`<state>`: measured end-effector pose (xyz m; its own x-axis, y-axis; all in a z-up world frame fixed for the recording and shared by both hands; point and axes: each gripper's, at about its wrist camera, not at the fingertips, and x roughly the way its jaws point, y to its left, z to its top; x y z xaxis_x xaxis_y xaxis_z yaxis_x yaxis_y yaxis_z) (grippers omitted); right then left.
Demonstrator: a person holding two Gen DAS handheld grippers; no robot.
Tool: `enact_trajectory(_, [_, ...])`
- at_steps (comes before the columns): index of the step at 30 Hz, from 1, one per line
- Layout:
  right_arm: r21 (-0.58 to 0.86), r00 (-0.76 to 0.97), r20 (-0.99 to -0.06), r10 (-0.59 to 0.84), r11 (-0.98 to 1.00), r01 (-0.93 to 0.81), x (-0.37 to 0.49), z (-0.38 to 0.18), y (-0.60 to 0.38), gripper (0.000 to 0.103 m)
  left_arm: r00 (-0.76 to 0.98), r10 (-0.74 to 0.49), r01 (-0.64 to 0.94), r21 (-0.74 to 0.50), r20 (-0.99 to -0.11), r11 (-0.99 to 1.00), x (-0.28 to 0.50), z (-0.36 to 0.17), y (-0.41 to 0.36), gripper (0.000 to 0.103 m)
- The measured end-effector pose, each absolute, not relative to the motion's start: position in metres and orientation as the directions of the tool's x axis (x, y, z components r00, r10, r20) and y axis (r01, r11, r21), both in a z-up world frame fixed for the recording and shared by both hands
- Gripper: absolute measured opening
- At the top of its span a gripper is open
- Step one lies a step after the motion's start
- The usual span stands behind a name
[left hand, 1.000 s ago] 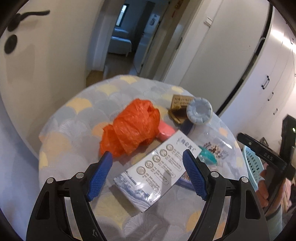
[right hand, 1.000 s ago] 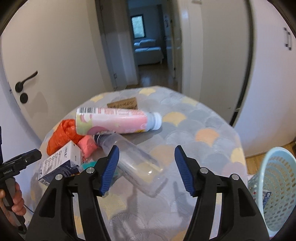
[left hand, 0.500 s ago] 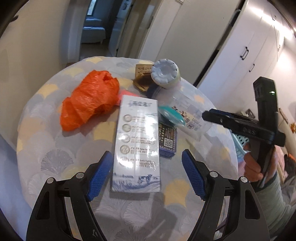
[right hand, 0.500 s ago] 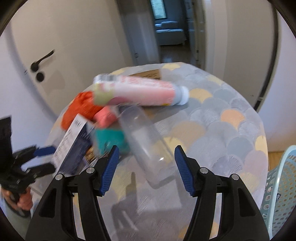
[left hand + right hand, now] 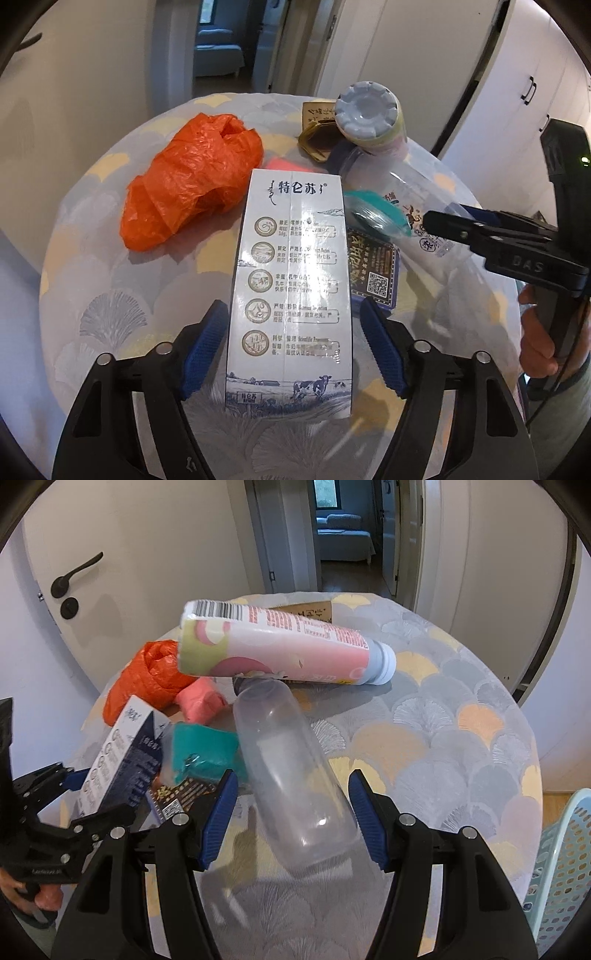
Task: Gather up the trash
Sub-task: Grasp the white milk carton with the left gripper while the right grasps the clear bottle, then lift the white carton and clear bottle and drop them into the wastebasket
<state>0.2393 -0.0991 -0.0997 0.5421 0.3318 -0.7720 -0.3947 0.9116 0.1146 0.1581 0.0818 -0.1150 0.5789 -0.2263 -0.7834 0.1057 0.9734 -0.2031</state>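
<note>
Closing left jaws straddle the milk carton [image 5: 291, 280], hiding its base.

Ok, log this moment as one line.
left gripper: closing around milk carton, not gripped | right gripper: open, straddling clear bottle | basket: beside table

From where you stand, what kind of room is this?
Probably a home hallway or dining nook. A round table in a patterned cloth, white cupboard doors, and an open doorway to a room with a sofa or bed suggest it.
</note>
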Motion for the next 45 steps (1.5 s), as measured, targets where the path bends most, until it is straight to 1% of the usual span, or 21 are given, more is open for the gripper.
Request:
enact_trajectory(1, [0.115,0.543,-0.772,0.331,0.913,-0.392,0.241,-0.101,-0.099,0.059,0.58,-0.226,0.101,-0.206,-0.783,0.973,0.158,-0.116,0.082,0.059])
enact_trajectory(2, [0.116,0.543,-0.772,0.33,0.913,-0.39,0.242,-0.103,-0.098,0.058,0.581,-0.218,0.093,-0.202,-0.784,0.975,0.157,-0.116,0.083,0.054])
enact_trajectory(4, [0.103,0.55,-0.772,0.32,0.916,-0.388,0.242,-0.104,-0.097,0.055,0.59,-0.21,0.087,-0.198,-0.779,0.976,0.155,-0.115,0.083,0.052])
enact_trajectory(9, [0.077,0.566,-0.758,0.324,0.906,-0.416,0.227,-0.101,-0.096,0.047,0.62,-0.235,0.081,-0.236,-0.749,0.968,0.148,-0.105,0.086,0.052])
enact_trajectory(13, [0.067,0.576,-0.752,0.321,0.906,-0.417,0.207,-0.093,-0.103,0.045,0.652,-0.237,0.092,-0.235,-0.721,0.968,0.137,-0.093,0.082,0.052])
enact_trajectory(20, [0.123,0.596,-0.718,0.36,0.908,-0.402,0.169,-0.072,-0.132,0.043,0.708,-0.269,0.138,-0.247,-0.652,0.959,0.121,-0.062,0.068,0.052])
enact_trajectory(27, [0.109,0.63,-0.695,0.348,0.916,-0.386,0.131,-0.057,-0.152,0.042,0.736,-0.297,0.196,-0.228,-0.608,0.954,0.11,-0.039,0.046,0.052])
enact_trajectory(36, [0.128,0.726,-0.627,0.282,0.957,-0.261,0.108,-0.025,-0.206,0.042,0.729,-0.356,0.281,-0.219,-0.585,0.934,0.114,-0.025,0.003,0.052])
enact_trajectory(41, [0.163,0.8,-0.556,0.228,0.973,-0.164,0.096,-0.003,-0.247,0.042,0.739,-0.398,0.361,-0.179,-0.544,0.915,0.118,0.005,-0.031,0.052])
enact_trajectory(43, [0.174,0.825,-0.531,0.194,0.978,-0.118,0.091,0.004,-0.265,0.042,0.745,-0.415,0.392,-0.161,-0.522,0.906,0.119,0.02,-0.046,0.052])
enact_trajectory(45, [0.169,0.857,-0.498,0.131,0.984,-0.053,0.084,0.013,-0.284,0.042,0.743,-0.449,0.433,-0.156,-0.497,0.888,0.12,0.036,-0.063,0.052])
